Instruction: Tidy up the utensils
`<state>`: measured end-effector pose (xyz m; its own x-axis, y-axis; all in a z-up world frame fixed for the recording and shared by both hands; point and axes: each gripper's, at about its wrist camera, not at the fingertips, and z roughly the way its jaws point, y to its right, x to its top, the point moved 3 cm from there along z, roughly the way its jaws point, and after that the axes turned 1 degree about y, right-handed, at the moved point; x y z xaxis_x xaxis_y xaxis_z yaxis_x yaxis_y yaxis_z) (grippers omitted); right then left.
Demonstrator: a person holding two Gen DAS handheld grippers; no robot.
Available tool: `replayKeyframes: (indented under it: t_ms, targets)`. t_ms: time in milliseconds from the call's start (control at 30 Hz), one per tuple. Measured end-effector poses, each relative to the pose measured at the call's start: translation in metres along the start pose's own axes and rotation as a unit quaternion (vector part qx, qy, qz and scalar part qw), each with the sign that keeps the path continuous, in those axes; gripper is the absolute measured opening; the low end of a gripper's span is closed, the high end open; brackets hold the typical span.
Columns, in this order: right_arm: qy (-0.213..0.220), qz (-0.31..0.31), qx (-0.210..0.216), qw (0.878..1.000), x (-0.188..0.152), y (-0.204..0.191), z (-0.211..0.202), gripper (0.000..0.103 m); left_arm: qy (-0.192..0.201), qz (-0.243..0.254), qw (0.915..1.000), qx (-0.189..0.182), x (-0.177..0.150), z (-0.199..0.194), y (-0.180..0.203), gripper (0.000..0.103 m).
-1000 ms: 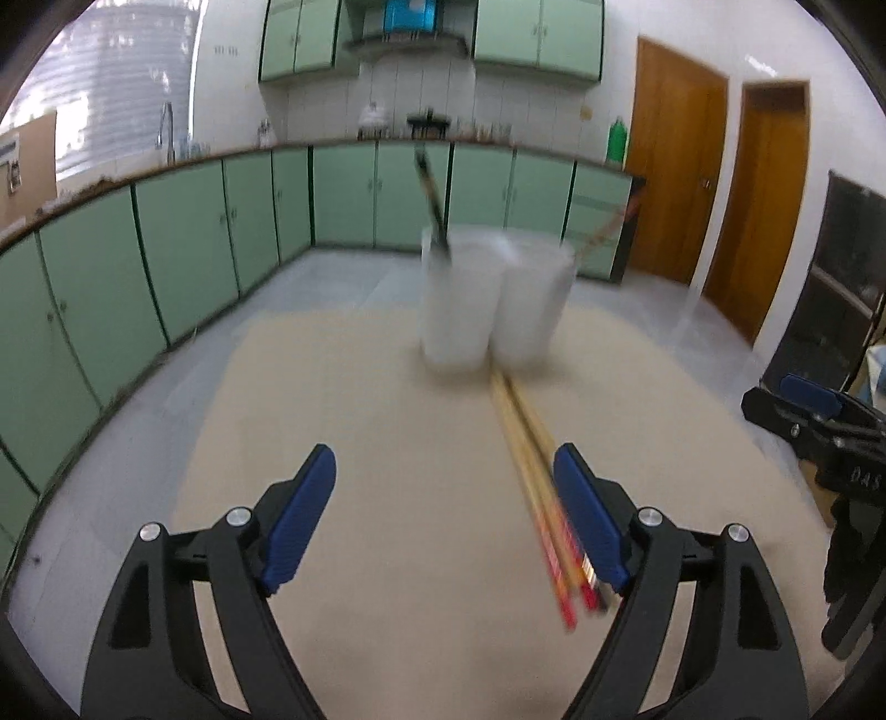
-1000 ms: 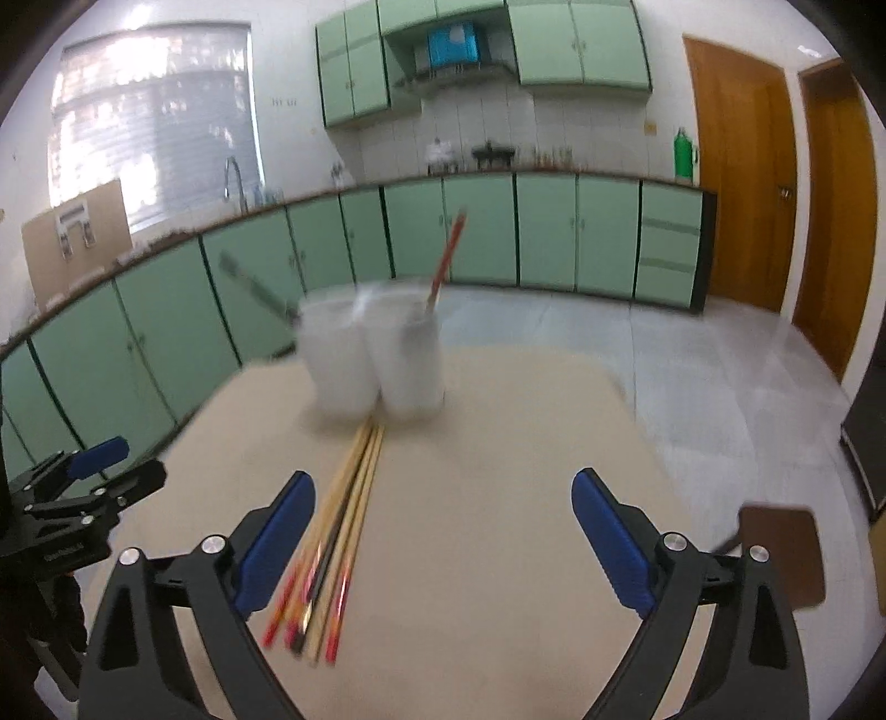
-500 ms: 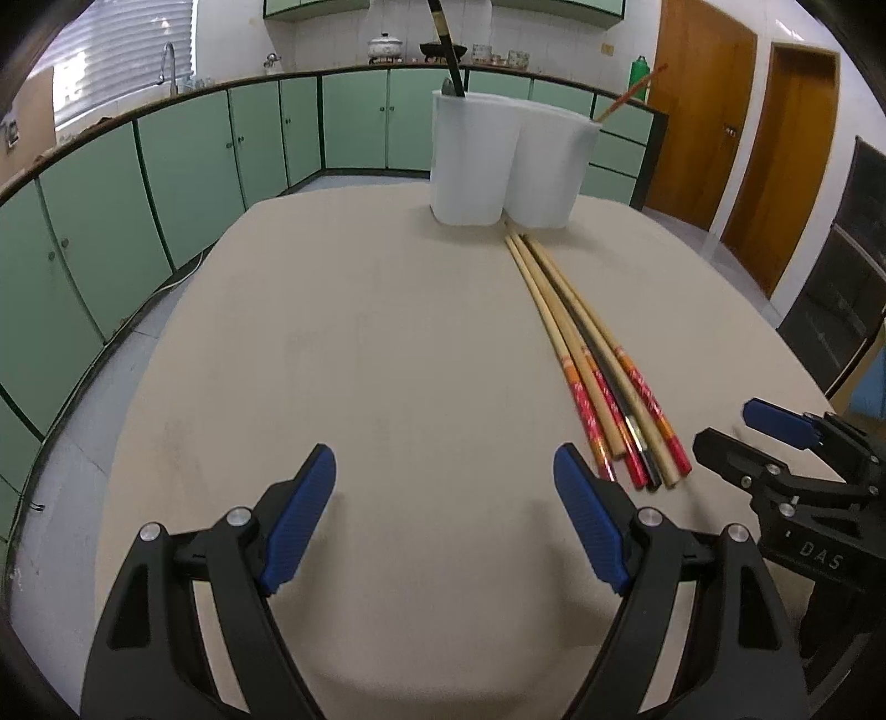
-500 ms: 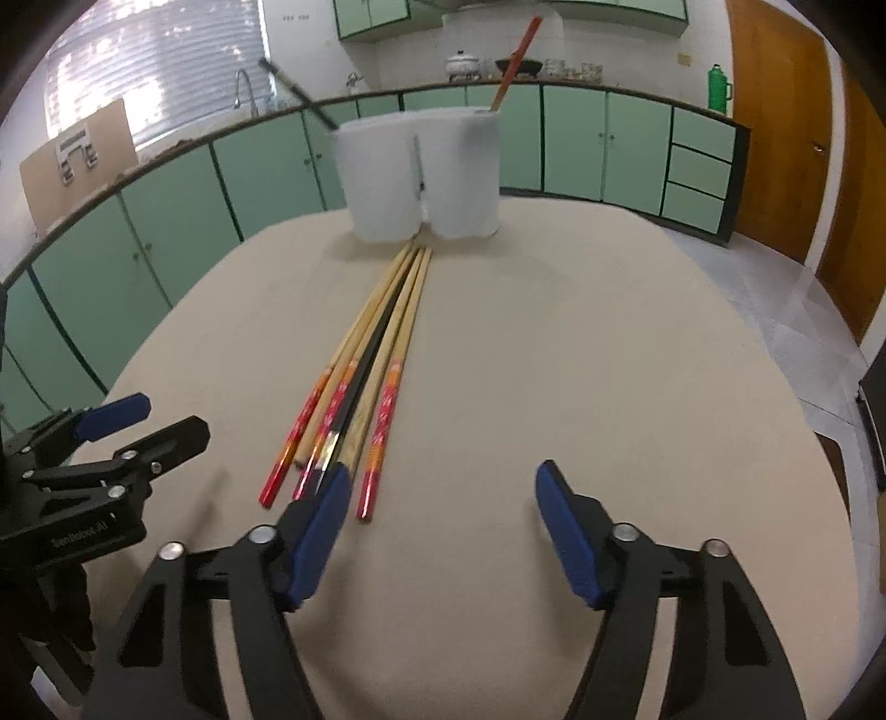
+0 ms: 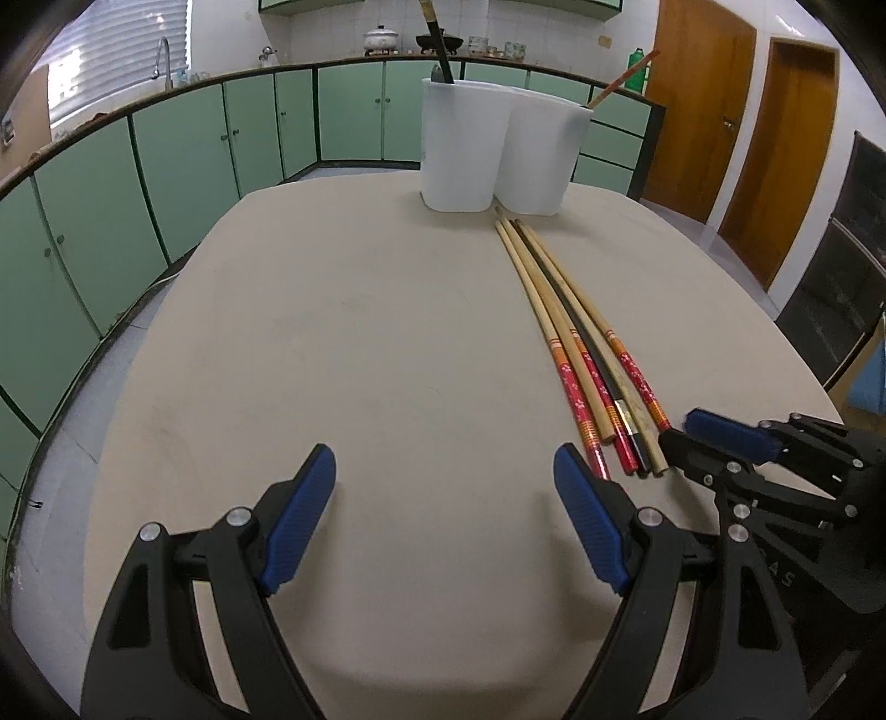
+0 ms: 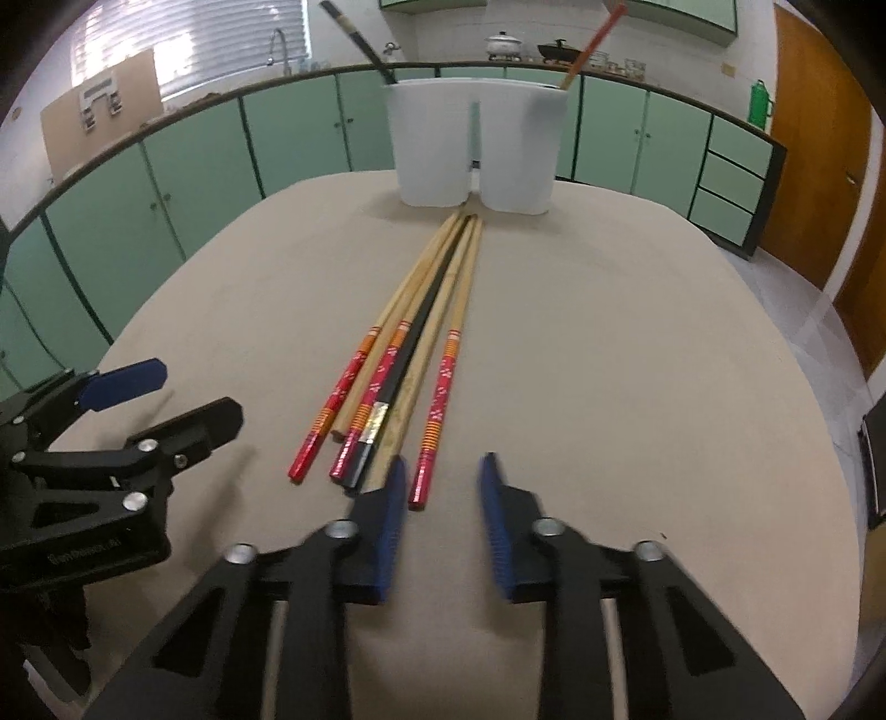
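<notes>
On the beige table (image 5: 387, 343), green cabinets (image 5: 166, 166) behind.

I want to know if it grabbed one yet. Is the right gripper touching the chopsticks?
Cannot tell. In the right wrist view the closing right gripper has a red chopstick end between its jaws, but no clear contact shows.

Domestic kitchen. Evidence: run of green base cabinets (image 5: 221, 144) under a long counter; sink tap (image 5: 162, 55) by a shuttered window (image 6: 183, 50); pots (image 5: 381, 40) on a stove; tiled wall; two wooden doors (image 5: 698, 105).
</notes>
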<state>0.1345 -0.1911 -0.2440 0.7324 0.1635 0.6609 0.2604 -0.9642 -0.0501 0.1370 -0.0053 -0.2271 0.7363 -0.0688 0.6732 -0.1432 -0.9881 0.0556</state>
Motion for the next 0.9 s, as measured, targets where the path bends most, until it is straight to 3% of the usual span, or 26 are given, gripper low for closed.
replayKeyframes:
  t_ms: [67,467,733,900]
  targets:
    - [0.000,0.000,0.004,1.000,0.000,0.000,0.000,0.008,-0.001,0.002,1.0000,-0.002,-0.002,0.000,0.003,0.079]
    - [0.005,0.036,-0.012,0.999,-0.006,0.031,-0.007,0.006,-0.013,0.022,0.9993,-0.028,-0.006,0.005,0.032,0.079]
    - [0.004,0.043,-0.005,0.999,-0.007,0.036,-0.006,0.006,-0.031,0.025,0.9992,-0.008,-0.003,0.019,0.037,0.076]
    - [0.004,0.049,0.002,0.999,-0.008,0.037,-0.007,0.006,-0.030,0.023,0.9993,0.002,-0.002,0.020,0.037,0.070]
